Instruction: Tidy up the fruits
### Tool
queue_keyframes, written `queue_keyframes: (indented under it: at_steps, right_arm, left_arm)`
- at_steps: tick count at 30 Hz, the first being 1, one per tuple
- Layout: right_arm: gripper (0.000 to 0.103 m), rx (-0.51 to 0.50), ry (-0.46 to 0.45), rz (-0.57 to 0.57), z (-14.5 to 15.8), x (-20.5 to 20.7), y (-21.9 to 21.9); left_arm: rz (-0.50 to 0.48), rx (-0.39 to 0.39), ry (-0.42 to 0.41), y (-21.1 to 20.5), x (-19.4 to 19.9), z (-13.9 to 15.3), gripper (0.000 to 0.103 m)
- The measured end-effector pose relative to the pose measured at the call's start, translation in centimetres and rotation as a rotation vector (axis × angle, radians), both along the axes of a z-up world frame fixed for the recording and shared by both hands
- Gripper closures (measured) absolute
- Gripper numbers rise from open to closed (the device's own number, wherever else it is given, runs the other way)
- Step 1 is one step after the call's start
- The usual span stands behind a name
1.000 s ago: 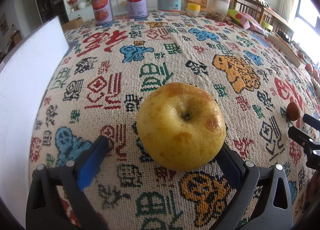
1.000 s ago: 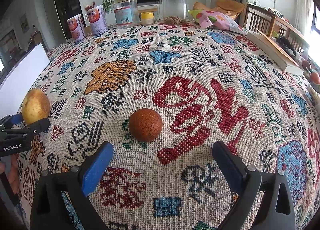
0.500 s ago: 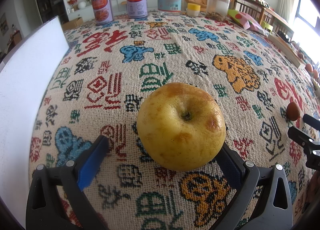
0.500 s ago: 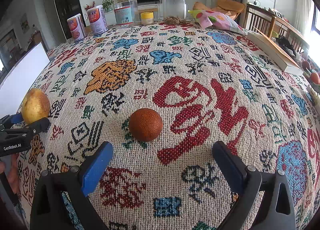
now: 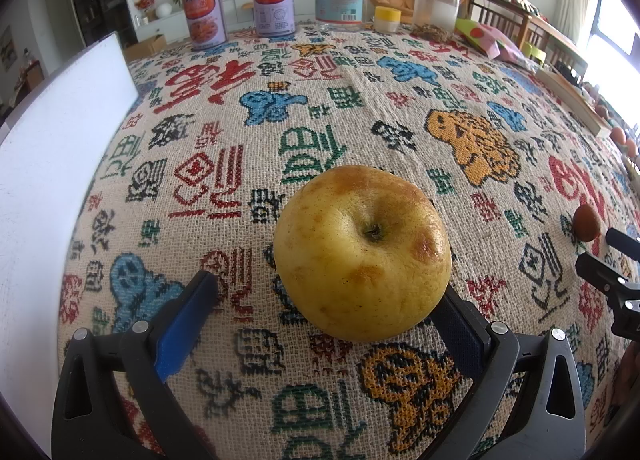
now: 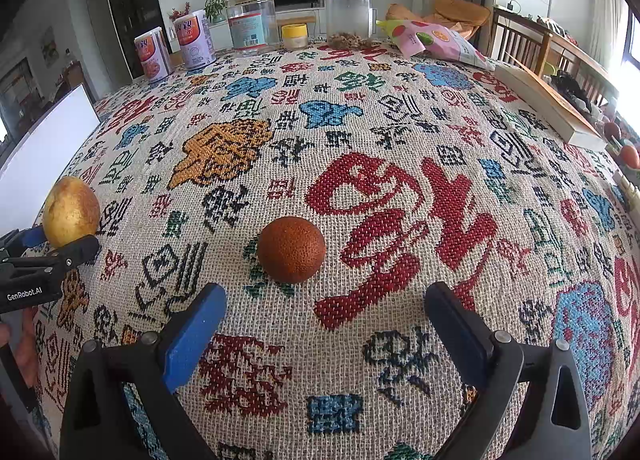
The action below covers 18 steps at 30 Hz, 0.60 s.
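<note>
Fruits first: yellow apple (image 5: pixel 362 254) sits mid-bench inside your left tool (image 5: pixel 328 312), spread wide, far pad touching or nearly, nothing clamped. Small orange (image 6: pixel 291 250) lies just ahead of your right tool (image 6: pixel 325 324), also wide, empty. Likely pre-grasp; next, close squarely. Woven tablecloth (image 6: pixel 400 131); jars (image 6: pixel 252 21) along far edge.
</note>
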State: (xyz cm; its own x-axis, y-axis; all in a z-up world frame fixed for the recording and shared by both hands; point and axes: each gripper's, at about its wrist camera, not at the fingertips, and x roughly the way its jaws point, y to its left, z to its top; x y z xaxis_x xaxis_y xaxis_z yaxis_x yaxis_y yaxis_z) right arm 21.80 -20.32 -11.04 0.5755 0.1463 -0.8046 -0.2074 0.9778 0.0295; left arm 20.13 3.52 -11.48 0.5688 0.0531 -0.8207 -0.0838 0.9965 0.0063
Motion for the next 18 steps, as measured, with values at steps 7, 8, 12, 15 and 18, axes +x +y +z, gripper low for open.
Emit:
queue_keyframes:
  at_steps: [7, 8, 12, 15, 18]
  right_arm:
    - [0.003, 0.007, 0.001, 0.002, 0.0, 0.0, 0.0]
    - [0.003, 0.014, -0.001, 0.002, 0.0, 0.0, -0.1]
    - [0.003, 0.049, -0.092, -0.011, 1.4, -1.3, -0.9]
    - [0.003, 0.014, -0.093, -0.007, 1.3, -1.4, -0.3]
    - [0.003, -0.016, -0.076, 0.009, 1.1, -1.2, 0.3]
  left_arm:
    - [0.000, 0.000, 0.000, 0.0, 0.0, 0.0, 0.001]
    - [0.000, 0.000, 0.000, 0.0, 0.0, 0.0, 0.001]
    - [-0.001, -0.001, 0.000, 0.0, 0.1, 0.0, 0.001]
    - [-0.001, -0.001, 0.000, 0.0, 0.0, 0.0, 0.001]
    - [-0.001, -0.002, 0.000, -0.1, 0.0, 0.0, 0.001]
